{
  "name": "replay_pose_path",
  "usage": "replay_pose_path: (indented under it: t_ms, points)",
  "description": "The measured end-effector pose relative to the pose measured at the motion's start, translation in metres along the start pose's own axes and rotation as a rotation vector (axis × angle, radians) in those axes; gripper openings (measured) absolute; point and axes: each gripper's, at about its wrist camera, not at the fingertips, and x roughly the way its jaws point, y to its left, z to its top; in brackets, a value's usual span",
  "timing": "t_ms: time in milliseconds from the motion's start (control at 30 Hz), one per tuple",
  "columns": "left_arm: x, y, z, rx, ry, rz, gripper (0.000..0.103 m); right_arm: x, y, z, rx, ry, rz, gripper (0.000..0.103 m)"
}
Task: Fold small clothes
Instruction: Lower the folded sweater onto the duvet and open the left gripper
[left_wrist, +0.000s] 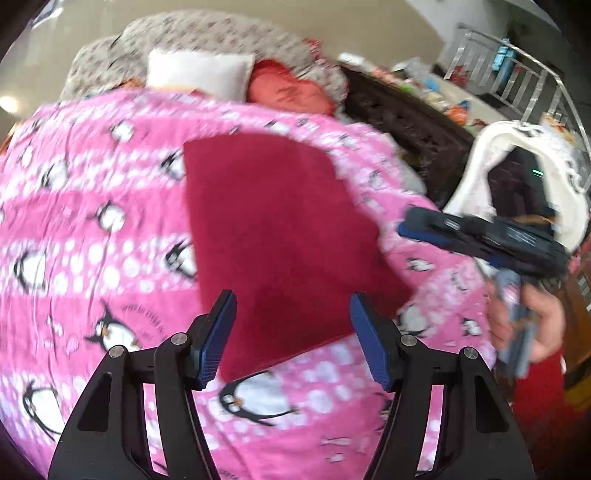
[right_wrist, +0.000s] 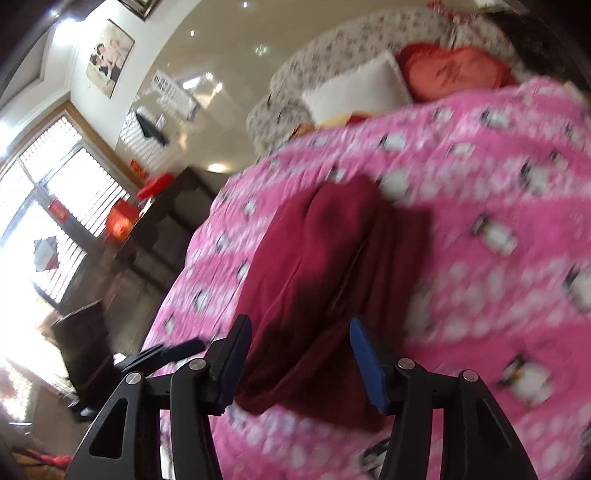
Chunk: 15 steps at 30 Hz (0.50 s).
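A dark red garment (left_wrist: 280, 229) lies flat on the pink penguin-print bedspread (left_wrist: 92, 221). My left gripper (left_wrist: 291, 332) is open and empty, its jaws spread above the garment's near edge. My right gripper (right_wrist: 299, 354) is open and empty over the near end of the same garment (right_wrist: 317, 266), which looks folded with a crease down its middle. The right gripper also shows in the left wrist view (left_wrist: 480, 240), held in a hand at the right, beside the garment. Both views are blurred.
A white pillow (left_wrist: 199, 74) and a red heart cushion (left_wrist: 291, 92) lie at the bed's head by the patterned headboard (left_wrist: 207, 33). A dark cabinet (right_wrist: 162, 229) stands left of the bed. A cluttered dark counter (left_wrist: 406, 110) and metal railing (left_wrist: 517, 77) are right.
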Motion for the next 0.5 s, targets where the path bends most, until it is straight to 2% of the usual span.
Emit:
replay_pose_path:
  t_ms: [100,300,367,400,433,500]
  points:
    - [0.013,0.007,-0.007,-0.009,0.027,0.015,0.064,0.017,0.002,-0.011,0.047,0.043,0.03,0.069]
    - [0.019,0.005,-0.012,0.009,0.024,0.03,0.064,0.044,0.008,-0.016,0.06,0.075,0.052,0.068]
    - [0.019,0.005,-0.012,0.007,0.024,0.031,0.064,0.048,0.01,-0.015,0.034,0.057,0.03,0.048]
    - [0.018,0.005,-0.011,0.005,0.024,0.032,0.064,0.048,0.011,-0.014,0.012,0.047,-0.004,0.028]
    - [0.016,0.005,-0.01,0.003,0.023,0.032,0.064,0.047,0.012,-0.014,-0.001,0.039,-0.02,0.019]
    - [0.011,0.005,-0.009,0.001,0.017,0.024,0.064,0.035,0.015,-0.013,-0.03,0.01,-0.022,0.018]
